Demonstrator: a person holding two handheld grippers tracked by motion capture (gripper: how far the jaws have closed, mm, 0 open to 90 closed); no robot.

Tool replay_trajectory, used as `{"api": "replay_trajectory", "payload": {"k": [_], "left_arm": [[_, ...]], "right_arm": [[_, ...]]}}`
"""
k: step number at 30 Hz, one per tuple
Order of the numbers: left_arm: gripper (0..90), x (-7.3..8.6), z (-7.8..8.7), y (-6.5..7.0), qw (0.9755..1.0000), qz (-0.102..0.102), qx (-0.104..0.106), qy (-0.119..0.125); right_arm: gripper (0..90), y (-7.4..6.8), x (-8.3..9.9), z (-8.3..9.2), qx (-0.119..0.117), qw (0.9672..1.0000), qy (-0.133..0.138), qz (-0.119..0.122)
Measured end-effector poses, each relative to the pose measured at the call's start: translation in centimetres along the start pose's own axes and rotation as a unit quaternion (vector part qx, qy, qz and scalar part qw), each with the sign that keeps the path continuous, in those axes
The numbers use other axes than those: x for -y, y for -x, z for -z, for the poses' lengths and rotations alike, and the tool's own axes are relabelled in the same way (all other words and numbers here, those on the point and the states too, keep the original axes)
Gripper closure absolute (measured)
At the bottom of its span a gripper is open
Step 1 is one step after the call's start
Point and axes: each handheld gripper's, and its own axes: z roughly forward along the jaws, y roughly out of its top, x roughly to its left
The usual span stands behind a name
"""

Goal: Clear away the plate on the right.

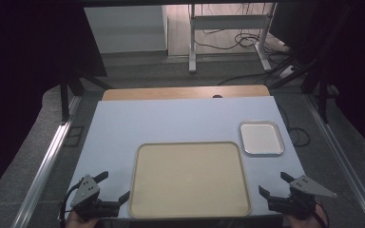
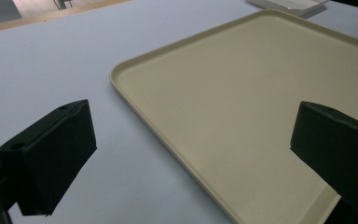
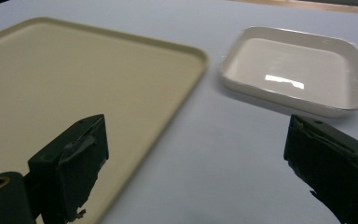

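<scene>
1. Our left gripper [image 1: 113, 186] hovers at the tray's [image 1: 190, 179] near-left corner, jaws spread, empty.
2. Our right gripper [image 1: 274, 184] mirrors it, released, nearer the dish [image 1: 262, 137].

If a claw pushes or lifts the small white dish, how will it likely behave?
The white dish looks rigid and glossy, so it would probably slide on the smooth table rather than tip. Its low, flat shape suggests no rolling. The thin raised rim seems grippable, though possibly slippery.
</scene>
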Motion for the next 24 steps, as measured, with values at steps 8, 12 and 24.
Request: {"api": "replay_trajectory", "payload": {"k": [8, 12, 24], "left_arm": [[0.2, 0.0, 0.0, 0.3, 0.9999, -0.013, -0.007, -0.005], [0.3, 0.0, 0.0, 0.5, 0.9998, -0.018, -0.009, -0.008], [0.3, 0.0, 0.0, 0.4, 0.9998, -0.015, -0.008, -0.008]], "right_arm": [[4.2, -0.5, 0.1, -1.0, -0.008, 0.9993, -0.029, 0.023], [4.2, -0.2, 0.1, -1.1, -0.012, 0.9994, -0.03, 0.013], [4.2, -0.3, 0.1, -1.3, -0.015, 0.9992, -0.034, 0.015]]}}
